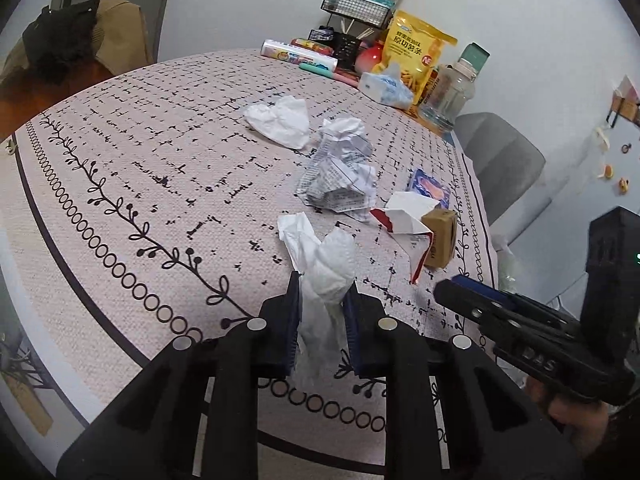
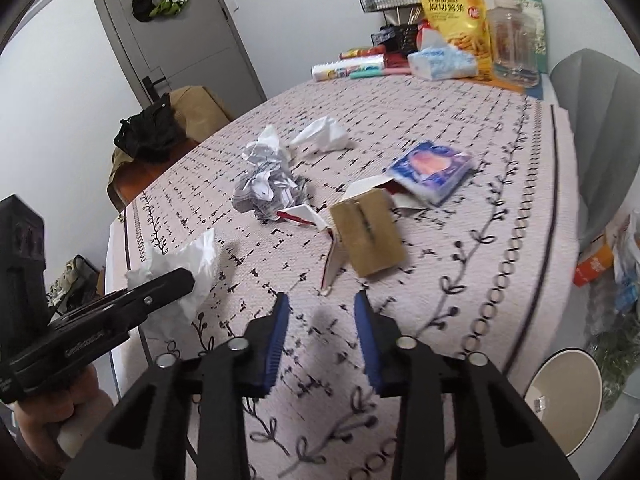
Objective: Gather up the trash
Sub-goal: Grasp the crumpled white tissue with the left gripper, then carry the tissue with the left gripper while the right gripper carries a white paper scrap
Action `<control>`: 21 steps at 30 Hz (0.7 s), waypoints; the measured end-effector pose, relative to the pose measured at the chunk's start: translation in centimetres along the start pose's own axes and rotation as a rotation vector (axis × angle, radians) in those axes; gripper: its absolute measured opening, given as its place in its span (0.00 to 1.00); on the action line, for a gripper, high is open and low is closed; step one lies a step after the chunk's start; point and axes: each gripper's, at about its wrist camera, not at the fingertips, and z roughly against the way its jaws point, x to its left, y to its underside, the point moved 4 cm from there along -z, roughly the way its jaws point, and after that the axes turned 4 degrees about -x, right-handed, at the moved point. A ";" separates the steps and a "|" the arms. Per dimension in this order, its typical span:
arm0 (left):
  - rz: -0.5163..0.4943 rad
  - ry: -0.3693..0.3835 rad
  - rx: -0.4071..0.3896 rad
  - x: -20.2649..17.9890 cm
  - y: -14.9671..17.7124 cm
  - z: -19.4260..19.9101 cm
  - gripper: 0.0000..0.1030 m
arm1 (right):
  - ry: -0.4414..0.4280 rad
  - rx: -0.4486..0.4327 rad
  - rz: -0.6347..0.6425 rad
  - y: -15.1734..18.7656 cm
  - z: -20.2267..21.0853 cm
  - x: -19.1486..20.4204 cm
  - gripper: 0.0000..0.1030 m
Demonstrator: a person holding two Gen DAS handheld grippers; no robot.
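My left gripper (image 1: 323, 282) is shut on a crumpled white tissue (image 1: 324, 256), which sticks up between its blue pads above the patterned tablecloth (image 1: 120, 200). In the right wrist view that gripper (image 2: 176, 280) and its tissue (image 2: 192, 264) show at the left. My right gripper (image 2: 322, 296) hovers over the cloth with its jaws apart and nothing between them, just short of a small brown box (image 2: 368, 236). Beside the box lie a torn red-and-white carton (image 2: 304, 216), a blue packet (image 2: 432, 168), crumpled printed paper (image 2: 266, 184) and another white tissue (image 2: 322, 134).
Snacks and clutter line the table's far end: a yellow bag (image 2: 452, 12), a tissue pack (image 2: 440, 62), a clear bottle (image 2: 512, 40). A grey chair (image 2: 592, 120) stands at the right edge. A round beige bin (image 2: 564, 396) sits on the floor below.
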 end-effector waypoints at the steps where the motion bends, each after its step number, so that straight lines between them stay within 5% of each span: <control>1: 0.002 -0.002 -0.001 0.1 0.0 0.1 0.20 | 0.004 0.007 0.001 -0.1 -0.4 0.1 0.26; 12: 0.019 -0.016 -0.005 0.6 -0.2 0.2 0.20 | 0.059 0.028 0.045 -1.2 -3.5 0.6 0.26; 17: 0.020 -0.005 -0.004 0.2 -0.2 -0.2 0.20 | 0.084 0.020 0.058 -1.5 -3.9 0.4 0.04; 21: 0.022 0.002 -0.006 -0.1 -0.2 -0.2 0.20 | 0.065 0.000 0.054 -1.6 -2.7 0.6 0.03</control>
